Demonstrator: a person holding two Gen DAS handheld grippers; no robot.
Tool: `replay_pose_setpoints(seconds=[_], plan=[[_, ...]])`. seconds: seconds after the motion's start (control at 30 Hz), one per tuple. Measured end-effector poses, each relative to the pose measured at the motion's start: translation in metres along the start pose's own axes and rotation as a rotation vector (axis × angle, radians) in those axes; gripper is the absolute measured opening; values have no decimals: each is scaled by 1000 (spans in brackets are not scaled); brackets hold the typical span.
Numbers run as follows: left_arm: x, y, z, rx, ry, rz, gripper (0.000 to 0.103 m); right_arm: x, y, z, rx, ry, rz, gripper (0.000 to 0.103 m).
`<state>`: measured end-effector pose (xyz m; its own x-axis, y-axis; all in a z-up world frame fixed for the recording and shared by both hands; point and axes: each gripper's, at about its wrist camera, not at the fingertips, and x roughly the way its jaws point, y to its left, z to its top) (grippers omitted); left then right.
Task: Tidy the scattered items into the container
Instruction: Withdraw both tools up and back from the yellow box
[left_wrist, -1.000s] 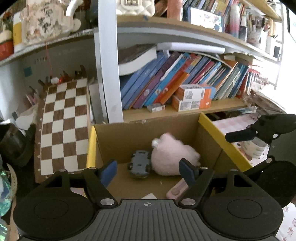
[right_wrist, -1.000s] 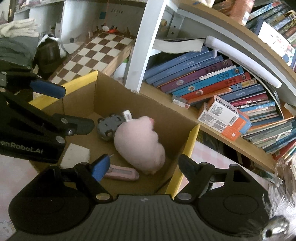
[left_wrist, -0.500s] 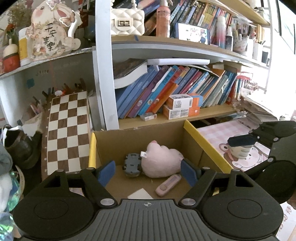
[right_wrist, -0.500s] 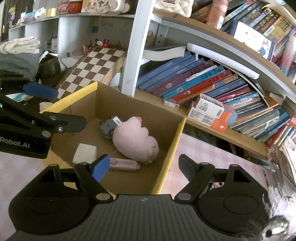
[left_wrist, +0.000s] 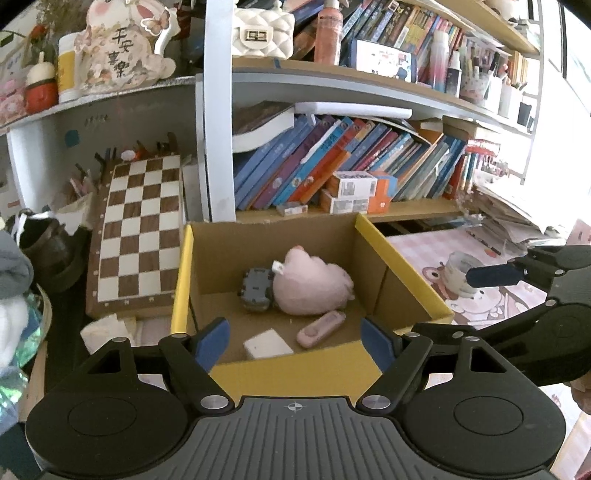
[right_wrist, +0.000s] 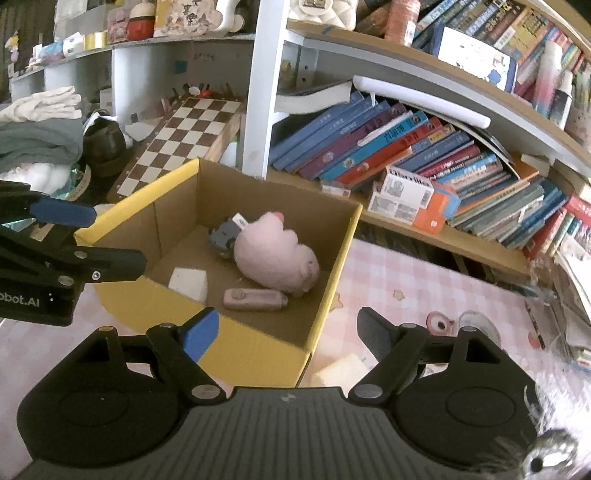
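Note:
A yellow-rimmed cardboard box (left_wrist: 288, 373) (right_wrist: 255, 354) stands on the pink checked table. Inside lie a pink plush toy (left_wrist: 312, 286) (right_wrist: 277, 254), a grey toy car (left_wrist: 255, 288) (right_wrist: 223, 236), a pink bar-shaped item (left_wrist: 320, 328) (right_wrist: 255, 299) and a white block (left_wrist: 267, 343) (right_wrist: 188, 283). My left gripper (left_wrist: 295, 341) is open and empty, above the box's near wall. My right gripper (right_wrist: 288, 330) is open and empty, over the box's near right corner. A pale yellow block (right_wrist: 341, 369) lies on the table beside the box.
A bookshelf with leaning books (left_wrist: 332, 166) (right_wrist: 406, 147) stands behind the box. A chessboard (left_wrist: 140, 229) (right_wrist: 184, 136) leans at the left. A small white tub (left_wrist: 460, 271) and a round item (right_wrist: 476, 325) sit on the table right of the box. Clothes (right_wrist: 40, 129) pile up at far left.
Both grippers have pulled back and up from the box. More of the box, its near wall and the table now show. The items inside have not moved.

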<state>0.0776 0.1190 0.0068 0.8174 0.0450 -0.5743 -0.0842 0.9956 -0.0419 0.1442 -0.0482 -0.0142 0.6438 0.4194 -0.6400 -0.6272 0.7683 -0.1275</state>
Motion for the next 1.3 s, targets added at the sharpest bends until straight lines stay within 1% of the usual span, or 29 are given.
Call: replay_pose_setpoints(seconds=[0.4,0.43,0.47,0.53,0.63,0.8,0.97,1.1,1.3], plan=[[-3,-5,-17,-17,44,3,82,-7,-4,-28,83,62,6,85],[-3,-5,-19,-20,49,5,82,-7,-5,-31,96,70,7,85],[-3,-6,-20,-23,53,7,86,-8,-5,-33,109,77,7,85],[-3,-7,-24,-29,63,11,89,-10,-6,-40,141,88,3,86],[-3,-9,-32,-45,81,13,89,-13,-7,-50,185,105,-5,89],[1,-19,-42,-45,116,2,89,-11,-7,-60,214,137,-41,89],[3,-27,-50,-45,141,-14,90,-12,-6,-63,215,137,-66,93],[4,-30,-51,-51,131,-11,90,-11,-4,-66,201,150,-79,97],[5,-34,-52,-59,121,-7,90,-12,-6,-73,196,166,-98,98]])
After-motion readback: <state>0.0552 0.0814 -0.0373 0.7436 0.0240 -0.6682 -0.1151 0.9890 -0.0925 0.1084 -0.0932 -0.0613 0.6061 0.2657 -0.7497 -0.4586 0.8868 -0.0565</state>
